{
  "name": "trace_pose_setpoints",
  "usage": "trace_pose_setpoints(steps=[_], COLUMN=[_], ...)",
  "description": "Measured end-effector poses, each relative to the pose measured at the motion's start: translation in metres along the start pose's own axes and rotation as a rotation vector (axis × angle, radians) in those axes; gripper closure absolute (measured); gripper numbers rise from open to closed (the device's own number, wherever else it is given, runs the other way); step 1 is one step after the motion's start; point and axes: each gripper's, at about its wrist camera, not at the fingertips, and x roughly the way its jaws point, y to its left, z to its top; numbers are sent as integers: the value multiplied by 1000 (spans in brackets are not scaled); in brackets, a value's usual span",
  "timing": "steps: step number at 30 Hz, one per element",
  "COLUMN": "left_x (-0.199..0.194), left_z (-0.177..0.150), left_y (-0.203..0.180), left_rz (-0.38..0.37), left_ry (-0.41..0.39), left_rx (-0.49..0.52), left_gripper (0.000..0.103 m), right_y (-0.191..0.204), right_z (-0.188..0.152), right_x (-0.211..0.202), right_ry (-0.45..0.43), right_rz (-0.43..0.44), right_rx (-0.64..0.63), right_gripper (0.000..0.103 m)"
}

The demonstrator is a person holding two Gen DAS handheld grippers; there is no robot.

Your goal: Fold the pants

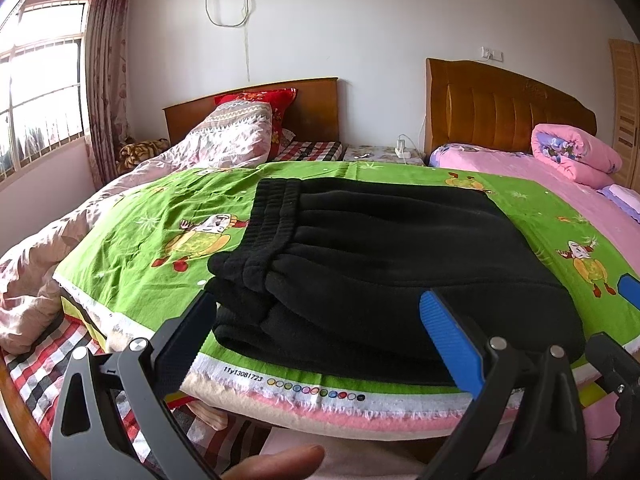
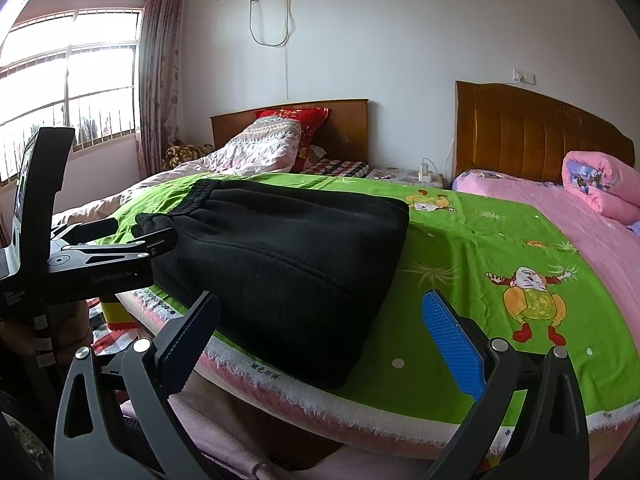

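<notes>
a green cartoon-print sheet [image 1: 168, 216] covers the bed, and folded black pants [image 1: 380, 264] lie on it near its front edge. the left gripper [image 1: 324, 332] has its fingers spread wide, holding nothing; the pants' near fold lies between and just beyond them. the right gripper [image 2: 320, 334] is likewise spread wide and empty, the pants' corner just ahead between its fingers.

The folded pants [image 1: 384, 264] lie on a cartoon-print sheet [image 1: 152, 216] at the bed's near edge, waistband to the left. The left tongs [image 1: 320, 328] hover before their near-left corner, the right tongs [image 2: 320, 332] before their near-right end. Behind lie a quilt [image 1: 224, 140] and two headboards
</notes>
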Motion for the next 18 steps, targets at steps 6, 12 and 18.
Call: trace_pose_setpoints(steps=[6, 12, 18], left_x=[1, 1, 1], left_z=[0, 1, 1], left_y=[-3, -2, -3], left_rz=[0, -1, 0], left_ry=[9, 11, 11], left_rx=[6, 7, 7], left_gripper=[1, 1, 1], right_y=[0, 0, 0], right_z=[-1, -1, -1], right_x=[1, 0, 1], right_ry=[4, 4, 4], right_rz=[3, 2, 3], right_rx=[3, 4, 4], right_gripper=[5, 5, 5])
